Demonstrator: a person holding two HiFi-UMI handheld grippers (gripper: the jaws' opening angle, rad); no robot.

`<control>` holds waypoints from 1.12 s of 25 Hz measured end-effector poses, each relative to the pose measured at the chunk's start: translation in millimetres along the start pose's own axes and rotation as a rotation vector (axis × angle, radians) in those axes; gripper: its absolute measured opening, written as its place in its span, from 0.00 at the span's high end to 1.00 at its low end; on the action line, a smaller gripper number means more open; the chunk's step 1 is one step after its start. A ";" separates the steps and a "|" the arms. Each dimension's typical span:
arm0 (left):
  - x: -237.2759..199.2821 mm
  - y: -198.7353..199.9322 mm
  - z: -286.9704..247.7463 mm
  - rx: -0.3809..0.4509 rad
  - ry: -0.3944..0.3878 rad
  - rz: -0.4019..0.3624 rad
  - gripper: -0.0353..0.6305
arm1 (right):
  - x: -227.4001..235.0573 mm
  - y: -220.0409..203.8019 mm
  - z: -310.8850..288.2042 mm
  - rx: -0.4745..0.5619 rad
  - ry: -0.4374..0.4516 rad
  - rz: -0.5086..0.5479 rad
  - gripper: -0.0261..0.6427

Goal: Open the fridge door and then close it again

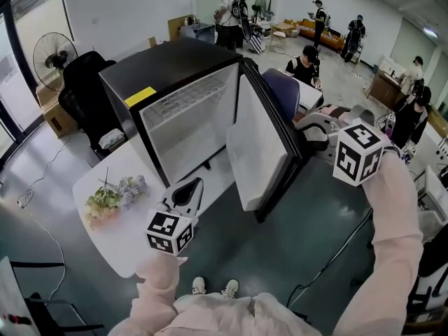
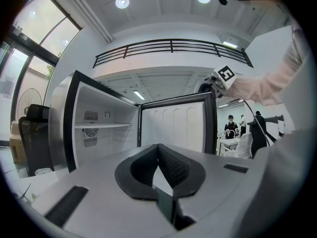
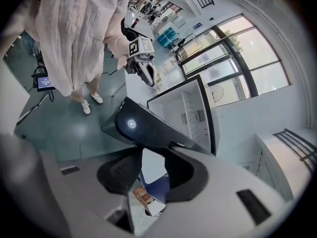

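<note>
Head view: we see the fridge (image 1: 175, 82) on the white counter (image 1: 126, 243), its door (image 1: 262, 152) standing wide open, flowers (image 1: 112, 198) beside it. Right claw (image 3: 152, 153) is released, jaws apart right at the door's black outer face; only its own view shows that. Left claw (image 2: 158, 147) is clenched on nothing, facing the bare shelf (image 2: 101, 126) inside.

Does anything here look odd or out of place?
A bunch of flowers lies flat on the white table beside the fridge, with no vase. The fridge door merely stands open.
</note>
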State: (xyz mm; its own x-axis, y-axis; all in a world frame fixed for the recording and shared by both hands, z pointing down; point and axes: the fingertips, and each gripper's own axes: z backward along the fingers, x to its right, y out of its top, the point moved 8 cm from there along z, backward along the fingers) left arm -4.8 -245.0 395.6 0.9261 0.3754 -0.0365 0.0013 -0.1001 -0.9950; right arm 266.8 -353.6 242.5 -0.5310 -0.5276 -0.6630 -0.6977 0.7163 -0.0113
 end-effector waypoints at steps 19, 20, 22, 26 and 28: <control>-32.0 -3.2 24.4 0.003 0.027 0.039 0.93 | 27.1 57.3 -13.1 -0.007 0.023 0.054 0.79; -35.1 -4.8 24.8 0.004 0.028 0.040 0.93 | 28.7 60.8 -16.7 -0.011 0.021 0.062 0.80; -39.1 -6.4 26.1 0.004 0.032 0.041 0.93 | 31.2 66.6 -21.6 -0.018 0.015 0.080 0.80; -44.0 -6.8 28.7 0.005 0.043 0.045 0.93 | 37.0 75.4 -26.7 -0.009 0.011 0.099 0.81; -46.0 -7.2 30.1 0.006 0.048 0.045 0.93 | 38.8 79.9 -29.4 -0.006 0.006 0.111 0.81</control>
State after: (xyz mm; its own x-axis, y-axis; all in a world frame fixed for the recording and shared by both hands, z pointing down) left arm -58.8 -233.8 401.6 0.9422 0.3260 -0.0768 -0.0427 -0.1106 -0.9930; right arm 176.3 -330.2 237.9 -0.6081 -0.4477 -0.6556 -0.6371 0.7679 0.0666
